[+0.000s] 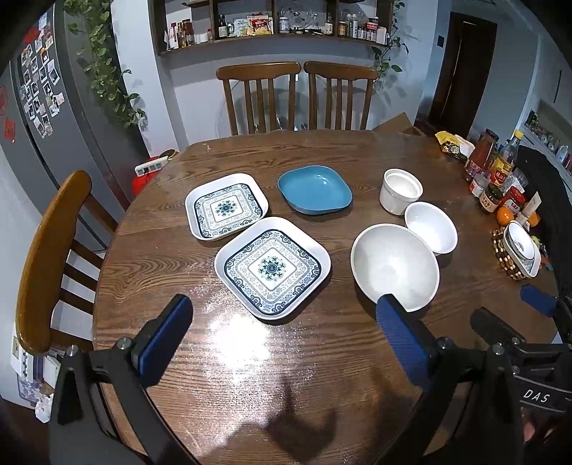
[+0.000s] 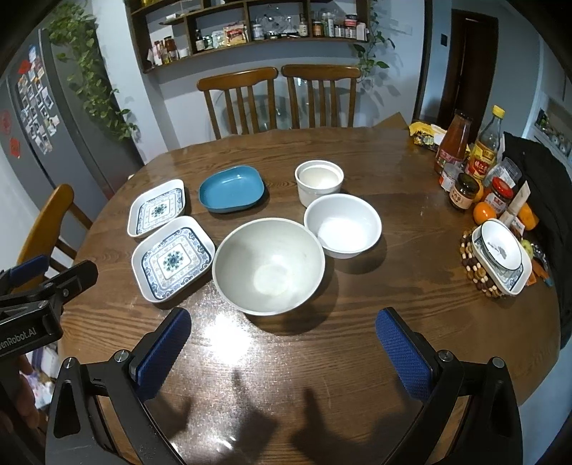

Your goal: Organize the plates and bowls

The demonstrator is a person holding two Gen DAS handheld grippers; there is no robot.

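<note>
1. A round wooden table (image 1: pixel 250 357) fills the frame centre; two chairs (image 1: pixel 296 96) and a shelf (image 1: pixel 271 28) stand at the top.
2. Patterned plates (image 1: pixel 272 267) lie centre-left, white bowls (image 2: pixel 268 266) centre.
3. The left gripper (image 1: pixel 286 339) and the right gripper (image 2: pixel 282 354) are both wide open and hold nothing.

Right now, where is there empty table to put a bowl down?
Bare wood lies between both open grippers, left and right, and the big white bowl. More lies between the small white bowl and the jars. Crowded: both patterned plates and the bowls sit close together.
</note>
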